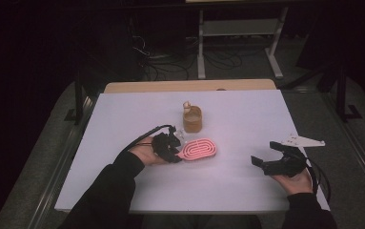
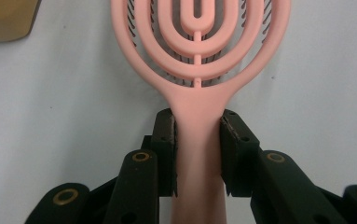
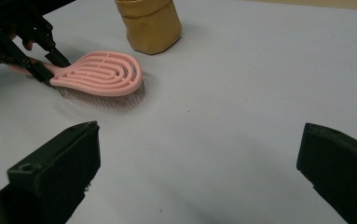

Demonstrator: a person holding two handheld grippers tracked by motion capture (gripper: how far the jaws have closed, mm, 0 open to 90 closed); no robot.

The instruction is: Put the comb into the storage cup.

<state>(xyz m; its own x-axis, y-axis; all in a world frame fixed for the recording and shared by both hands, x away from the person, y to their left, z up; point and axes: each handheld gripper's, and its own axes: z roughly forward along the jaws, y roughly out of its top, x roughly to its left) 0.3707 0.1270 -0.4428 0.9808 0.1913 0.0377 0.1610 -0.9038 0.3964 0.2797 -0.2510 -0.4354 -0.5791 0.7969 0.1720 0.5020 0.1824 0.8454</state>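
High view, table: a white table with a pink hairbrush lying near its middle, which serves as the landmark here.
High view, left gripper: the left gripper sits at the brush's handle end, held in a hand with a dark sleeve.
High view, jar: a brown jar stands just beyond the brush.
High view, right gripper: the right gripper rests well to the right of the brush, jaws spread and holding nothing.
Left gripper view: both jaws press against the sides of the brush handle, pinching it; the slotted head points away, likely so the handle gives a firm hold.
Right gripper view: its wide-apart jaws face the brush, which lies bristles down, with the jar behind it.
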